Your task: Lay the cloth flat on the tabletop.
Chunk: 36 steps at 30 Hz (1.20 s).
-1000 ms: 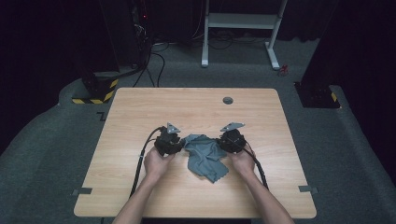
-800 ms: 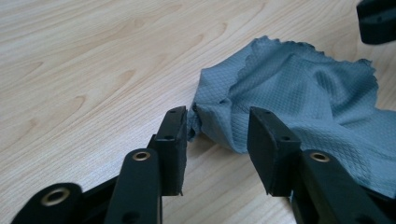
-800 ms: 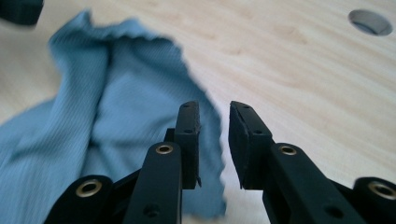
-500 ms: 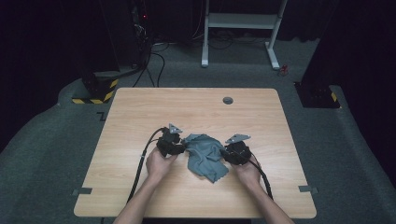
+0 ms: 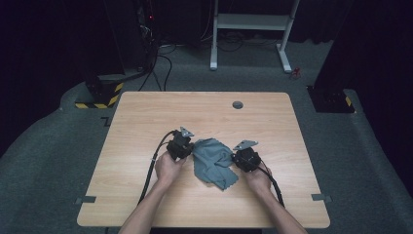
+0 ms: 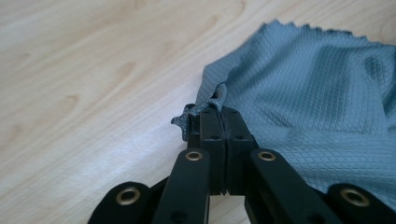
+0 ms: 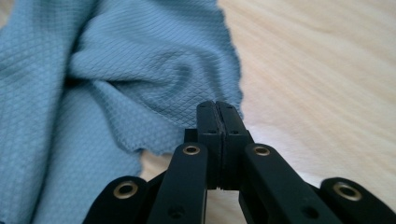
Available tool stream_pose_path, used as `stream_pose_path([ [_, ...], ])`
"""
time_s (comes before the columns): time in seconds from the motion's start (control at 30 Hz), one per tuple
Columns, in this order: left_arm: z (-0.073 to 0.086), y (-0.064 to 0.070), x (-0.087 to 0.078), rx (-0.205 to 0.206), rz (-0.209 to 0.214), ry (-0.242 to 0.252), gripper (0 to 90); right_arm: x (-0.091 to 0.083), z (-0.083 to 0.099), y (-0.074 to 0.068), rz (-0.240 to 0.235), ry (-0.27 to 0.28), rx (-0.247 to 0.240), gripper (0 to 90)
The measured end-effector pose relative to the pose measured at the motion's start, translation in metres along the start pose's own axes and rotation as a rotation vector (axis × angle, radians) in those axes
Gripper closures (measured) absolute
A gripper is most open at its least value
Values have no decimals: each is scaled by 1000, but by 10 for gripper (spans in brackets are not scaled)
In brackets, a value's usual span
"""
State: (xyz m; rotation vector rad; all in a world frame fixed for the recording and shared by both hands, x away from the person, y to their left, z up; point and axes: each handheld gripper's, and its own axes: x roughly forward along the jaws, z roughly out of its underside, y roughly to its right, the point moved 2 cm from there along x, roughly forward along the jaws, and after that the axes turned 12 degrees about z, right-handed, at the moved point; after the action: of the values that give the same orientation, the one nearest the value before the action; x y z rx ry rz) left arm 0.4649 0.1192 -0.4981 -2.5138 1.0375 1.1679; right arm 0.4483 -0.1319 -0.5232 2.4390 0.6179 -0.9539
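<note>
one grey cloth (image 5: 213, 162) lies crumpled on the wooden table (image 5: 146, 117) between two grippers. the left gripper view shows the left gripper (image 6: 218, 116) clenched on a corner of it. in the right gripper view the right gripper (image 7: 217, 112) is closed at the cloth's edge, and i cannot tell whether fabric is caught.

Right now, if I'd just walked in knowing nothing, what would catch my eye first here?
Probably the crumpled grey cloth lying near the middle of the light wooden table, bright against the dark room. A person's hands flank it, each holding a black tool: the left tool is shut on the cloth's corner, while the right tool is shut at the cloth's wavy edge, though whether it pinches fabric is unclear.
</note>
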Motion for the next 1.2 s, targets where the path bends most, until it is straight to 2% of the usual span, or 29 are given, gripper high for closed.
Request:
stream_pose_path([
  [0.03, -2, -3, -4, 3, -14, 4, 887, -3, -6, 7, 15, 15, 12, 900],
  [0.1, -4, -5, -6, 9, -24, 4, 884, -5, -9, 9, 19, 13, 20, 900],
  [0.13, -6, -9, -7, 1, -38, 1, 880, -7, -17, 16, 36, 17, 22, 899],
  [0.2, -7, -13, -5, -7, -47, 3, 876, -7, -20, 18, 43, 12, 21, 899],
  [0.23, -7, -15, -4, -20, -50, 9, 867, -5, -24, 21, 56, 16, 16, 899],
  [0.3, -6, -21, 1, -36, -61, -4, 857, 2, -27, 26, 70, -11, 28, 899],
  [0.4, -3, -28, 9, -53, -79, -22, 836, 14, -31, 32, 85, -33, 64, 898],
  [0.47, -3, -28, 11, -61, -83, -17, 777, 25, -32, 33, 102, -55, 71, 895],
  [0.5, -3, -28, 10, -58, -81, -12, 777, 25, -32, 33, 102, -55, 71, 895],
  [0.53, -3, -26, 9, -59, -60, -5, 734, 27, -32, 33, 103, -58, 67, 889],
  [0.57, -3, -23, 7, -58, -30, 4, 687, 30, -32, 33, 103, -62, 72, 849],
  [0.6, -4, -18, 4, -38, -11, 5, 650, 32, -31, 33, 102, -65, 75, 776],
  [0.63, -5, -12, 1, -7, -2, 6, 616, 32, -31, 32, 96, -72, 84, 746],
  [0.67, -5, -2, -4, 32, 7, 7, 576, 31, -30, 32, 88, -71, 89, 731],
  [0.77, -1, 20, -12, 94, 46, 13, 532, 18, -25, 27, 58, -18, 105, 699],
  [0.87, 13, 43, -16, 129, 110, 3, 516, -2, -15, 18, 9, 42, 114, 696],
  [0.93, 24, 54, -16, 138, 138, -6, 512, -12, -6, 10, -19, 59, 96, 696],
  [1.03, 38, 69, -16, 181, 121, -24, 508, -24, 14, -3, -53, 67, 75, 697],
  [1.1, 43, 75, -15, 191, 118, -23, 509, -29, 26, -10, -64, 68, 74, 697],
  [1.2, 48, 82, -9, 208, 109, -50, 516, -32, 37, -18, -82, 68, 87, 695],
])
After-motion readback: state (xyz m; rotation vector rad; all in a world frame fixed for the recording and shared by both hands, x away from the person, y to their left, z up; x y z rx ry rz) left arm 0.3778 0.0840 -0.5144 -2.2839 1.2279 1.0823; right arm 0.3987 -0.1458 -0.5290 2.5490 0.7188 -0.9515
